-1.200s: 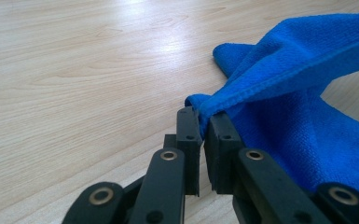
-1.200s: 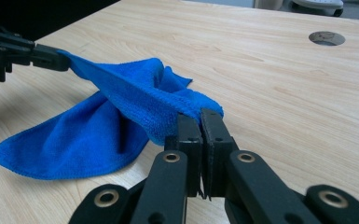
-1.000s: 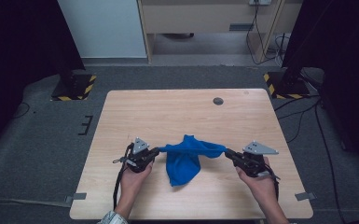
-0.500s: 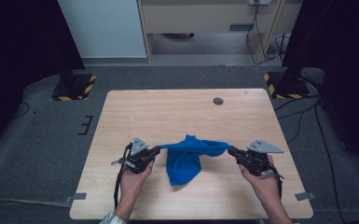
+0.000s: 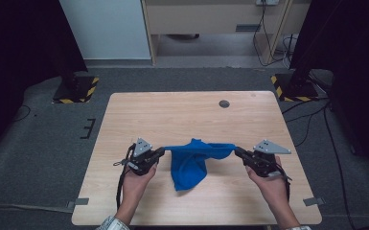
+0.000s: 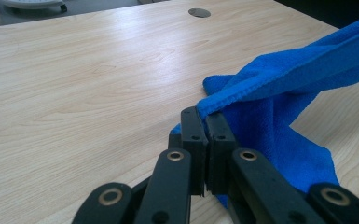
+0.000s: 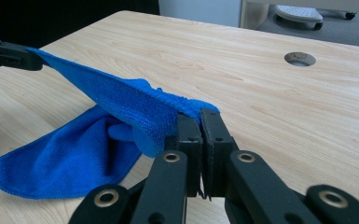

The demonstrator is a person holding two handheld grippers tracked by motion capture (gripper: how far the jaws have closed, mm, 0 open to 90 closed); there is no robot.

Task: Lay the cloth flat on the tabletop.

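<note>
While I hold both hands low over the near half of the table (image 5: 139, 108), my left gripper (image 5: 159, 152) is clamped on one corner of the blue cloth (image 5: 190, 165), and my right gripper (image 5: 238, 152) is clamped on another corner. In the left gripper view my two black jaws are pressed together with the cloth's hemmed edge pinched between their tips (image 6: 204, 114); in the right gripper view the same is true, the jaws closed tight on a bunched bit of the fabric (image 7: 196, 114).

Between my two grippers the top edge of the cloth runs as a taut band, lifted off the wood, roughly parallel to the table's near edge. Below that band the rest of the cloth hangs and pools on the table surface, its lowest fold lying toward the near edge, nearer my left gripper than my right. How much of that lower part actually rests on the wood I can't quite judge from above, though the gripper views suggest that most of it does.

Toward the far right corner of the table sits a small round cable hole (image 5: 224, 103), well apart from the cloth.
</note>
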